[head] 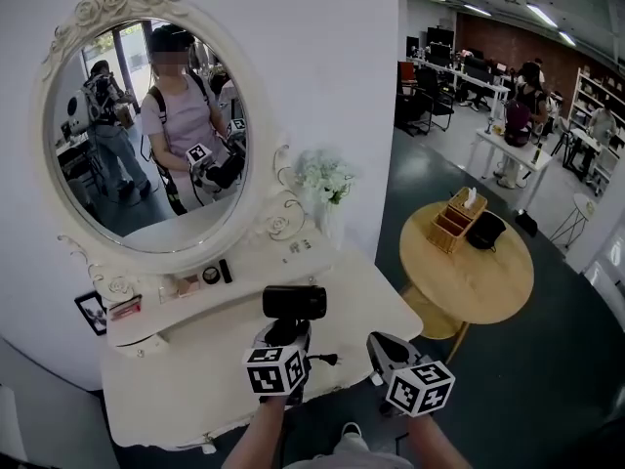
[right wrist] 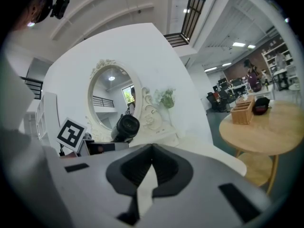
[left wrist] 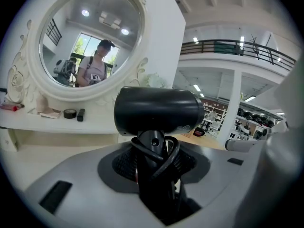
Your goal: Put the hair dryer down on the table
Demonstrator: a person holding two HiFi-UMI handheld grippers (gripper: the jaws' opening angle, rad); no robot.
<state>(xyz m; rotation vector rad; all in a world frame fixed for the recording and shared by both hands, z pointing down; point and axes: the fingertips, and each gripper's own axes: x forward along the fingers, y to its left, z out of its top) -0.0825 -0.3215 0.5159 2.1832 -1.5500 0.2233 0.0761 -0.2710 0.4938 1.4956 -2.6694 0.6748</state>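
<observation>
A black hair dryer stands upright over the white vanity table, its barrel lying crosswise. My left gripper is shut on its handle, and the cord is looped around that handle. In the left gripper view the hair dryer fills the middle, with the handle between the pads of the left gripper. My right gripper hovers just to the right, shut and with nothing in it. In the right gripper view the tips of the right gripper meet, and the hair dryer shows at the left.
An oval mirror in an ornate white frame rises behind the table. Small cosmetics lie on its shelf, and a vase of pale flowers stands at the right. A round wooden table with a wooden box stands to the right.
</observation>
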